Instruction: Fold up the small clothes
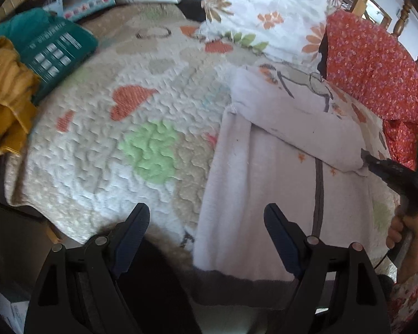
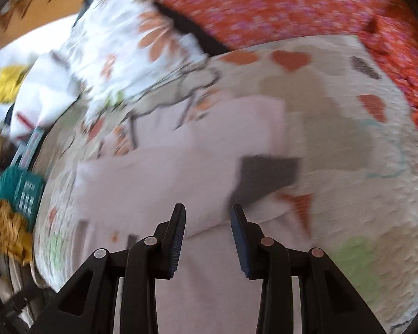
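Note:
A small pale lilac garment (image 1: pixel 264 183) with a grey hem lies on the quilted bedspread (image 1: pixel 142 128), its sleeve (image 1: pixel 298 119) folded across the body. My left gripper (image 1: pixel 206 217) is open and empty above the garment's lower left edge. My right gripper (image 1: pixel 376 164) shows at the right with its tips at the sleeve's end. In the right wrist view the right gripper (image 2: pixel 208 217) is open just above the lilac garment (image 2: pixel 158 178) near the dark grey cuff (image 2: pixel 267 172); this view is blurred.
A mustard cloth (image 1: pixel 5 94) and a teal package (image 1: pixel 53 53) lie at the left. A floral pillow (image 1: pixel 264 14) lies at the back. Red flowered fabric (image 1: pixel 376 64) lies at the right. The bed's front edge is by my left fingers.

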A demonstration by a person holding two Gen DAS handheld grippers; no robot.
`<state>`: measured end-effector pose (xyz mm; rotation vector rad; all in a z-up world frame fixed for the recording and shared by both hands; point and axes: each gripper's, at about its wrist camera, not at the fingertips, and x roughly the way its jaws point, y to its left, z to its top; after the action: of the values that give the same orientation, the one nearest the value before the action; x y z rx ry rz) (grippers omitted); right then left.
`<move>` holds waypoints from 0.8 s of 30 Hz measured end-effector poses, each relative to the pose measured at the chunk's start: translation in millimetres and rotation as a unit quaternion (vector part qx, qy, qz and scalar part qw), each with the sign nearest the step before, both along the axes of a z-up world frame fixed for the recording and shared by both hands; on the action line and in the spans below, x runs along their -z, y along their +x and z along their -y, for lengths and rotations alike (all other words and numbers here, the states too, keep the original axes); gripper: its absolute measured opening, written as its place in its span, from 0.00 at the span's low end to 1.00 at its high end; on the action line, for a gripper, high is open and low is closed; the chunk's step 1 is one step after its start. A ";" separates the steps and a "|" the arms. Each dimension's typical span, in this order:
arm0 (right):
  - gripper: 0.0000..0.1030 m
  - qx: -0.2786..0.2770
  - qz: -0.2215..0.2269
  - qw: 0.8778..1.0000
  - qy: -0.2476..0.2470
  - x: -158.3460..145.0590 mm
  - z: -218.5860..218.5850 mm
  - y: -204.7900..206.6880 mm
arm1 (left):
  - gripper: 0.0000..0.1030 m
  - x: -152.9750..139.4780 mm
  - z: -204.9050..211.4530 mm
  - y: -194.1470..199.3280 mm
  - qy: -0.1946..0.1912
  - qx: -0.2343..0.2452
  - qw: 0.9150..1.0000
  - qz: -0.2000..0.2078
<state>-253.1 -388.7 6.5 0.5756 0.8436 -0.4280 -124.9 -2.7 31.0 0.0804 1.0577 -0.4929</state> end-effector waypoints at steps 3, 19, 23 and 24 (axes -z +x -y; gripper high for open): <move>0.37 0.007 -0.009 1.000 0.004 0.4 -15.3 -8.0 | 0.81 -10.4 -10.2 -11.9 0.006 0.000 1.000 0.018; 0.49 0.064 0.004 0.997 0.037 7.7 -54.0 -138.0 | 0.81 8.0 -6.6 -63.7 0.065 0.019 0.997 0.036; 0.54 0.065 -0.004 0.998 0.015 11.7 -70.2 -150.8 | 0.81 2.3 3.9 -75.2 0.080 0.032 0.994 0.064; 0.54 0.062 -0.006 0.998 0.014 13.2 -74.1 -151.8 | 0.81 1.5 6.2 -77.5 0.084 0.035 0.993 0.070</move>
<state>-404.9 -314.6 -6.8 0.6537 0.8292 -0.5351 -202.4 -8.9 29.5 0.2987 0.9589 -0.4534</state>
